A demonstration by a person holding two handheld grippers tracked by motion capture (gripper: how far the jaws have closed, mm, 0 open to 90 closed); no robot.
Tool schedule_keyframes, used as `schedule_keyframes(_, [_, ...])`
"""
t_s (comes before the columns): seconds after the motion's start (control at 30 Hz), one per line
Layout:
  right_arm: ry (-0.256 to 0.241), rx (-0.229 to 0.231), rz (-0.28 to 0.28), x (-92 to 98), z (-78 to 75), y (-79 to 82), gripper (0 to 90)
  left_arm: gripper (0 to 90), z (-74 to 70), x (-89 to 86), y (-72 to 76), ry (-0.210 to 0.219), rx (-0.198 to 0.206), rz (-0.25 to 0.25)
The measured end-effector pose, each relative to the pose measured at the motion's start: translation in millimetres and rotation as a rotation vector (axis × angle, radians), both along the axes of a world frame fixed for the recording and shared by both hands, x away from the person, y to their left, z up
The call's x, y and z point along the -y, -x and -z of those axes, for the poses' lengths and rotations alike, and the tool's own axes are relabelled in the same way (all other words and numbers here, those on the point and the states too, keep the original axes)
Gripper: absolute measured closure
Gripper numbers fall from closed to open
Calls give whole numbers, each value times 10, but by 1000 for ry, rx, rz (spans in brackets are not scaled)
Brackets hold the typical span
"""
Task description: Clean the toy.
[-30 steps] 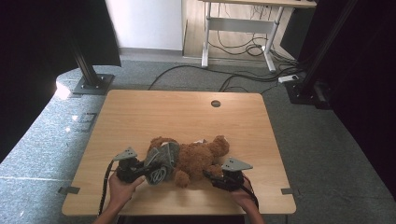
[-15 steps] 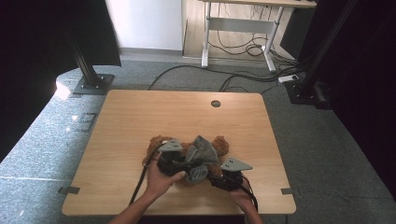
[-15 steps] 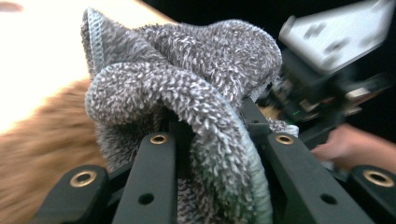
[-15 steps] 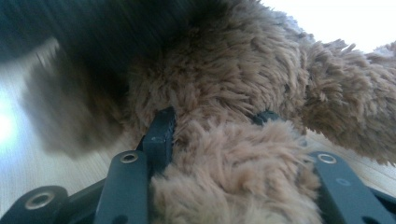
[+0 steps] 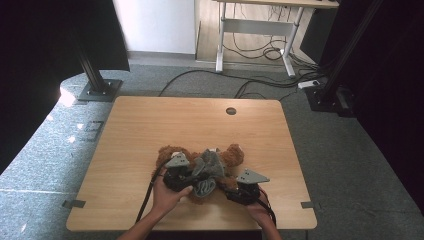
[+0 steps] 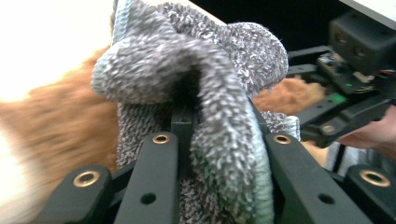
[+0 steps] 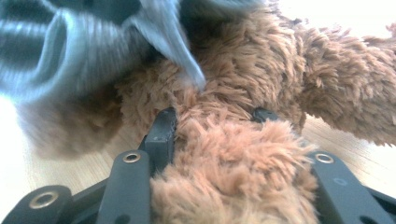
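A brown teddy bear (image 5: pixel 227 156) lies near the front edge of the wooden table (image 5: pixel 150 125). A grey knit garment (image 5: pixel 206 172) is bunched over its middle. My left gripper (image 5: pixel 186 176) sits at the bear's left side, shut on the grey garment (image 6: pixel 224 93), which bulges up between and over the jaws. My right gripper (image 5: pixel 239 190) is at the bear's front right, its jaws closed around a furry brown limb (image 7: pixel 224 154) of the bear. The right gripper view has the garment (image 7: pixel 79 51) hanging blurred at upper left. The right gripper (image 6: pixel 345 102) also appears beyond the garment in the left gripper view.
A round cable hole (image 5: pixel 230 111) sits near the table's far edge. Beyond the table stand a black post base (image 5: pixel 97 90), loose cables (image 5: pixel 260 85) on the floor and a desk frame (image 5: pixel 255 30).
My left gripper has carried the grey garment to the right, from the bear's left end to over its middle. The right gripper has stayed put on the bear's limb.
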State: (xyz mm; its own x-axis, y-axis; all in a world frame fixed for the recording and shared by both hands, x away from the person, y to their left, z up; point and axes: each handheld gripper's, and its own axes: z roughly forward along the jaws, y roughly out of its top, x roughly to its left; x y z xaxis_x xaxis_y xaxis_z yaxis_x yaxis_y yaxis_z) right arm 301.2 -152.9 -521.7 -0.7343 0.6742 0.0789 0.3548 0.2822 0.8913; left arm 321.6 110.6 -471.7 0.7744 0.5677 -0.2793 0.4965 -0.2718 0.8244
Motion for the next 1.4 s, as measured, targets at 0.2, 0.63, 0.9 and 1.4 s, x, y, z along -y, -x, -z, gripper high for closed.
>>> schedule_keyframes(0.2, [-5,-2,5,11,15,-5,536,737,55,-436,-113,33,-25,-100])
schedule_keyframes(0.63, [-16,-3,21,10,33,-25,534,737,32,-851,-79,97,-9,-163])
schedule_keyframes(0.9, [-10,0,25,6,40,-25,532,733,68,-1089,-25,93,-13,-211])
schedule_keyframes(1.4, [8,-4,46,26,79,-54,529,731,299,-1464,-119,77,-106,-318])
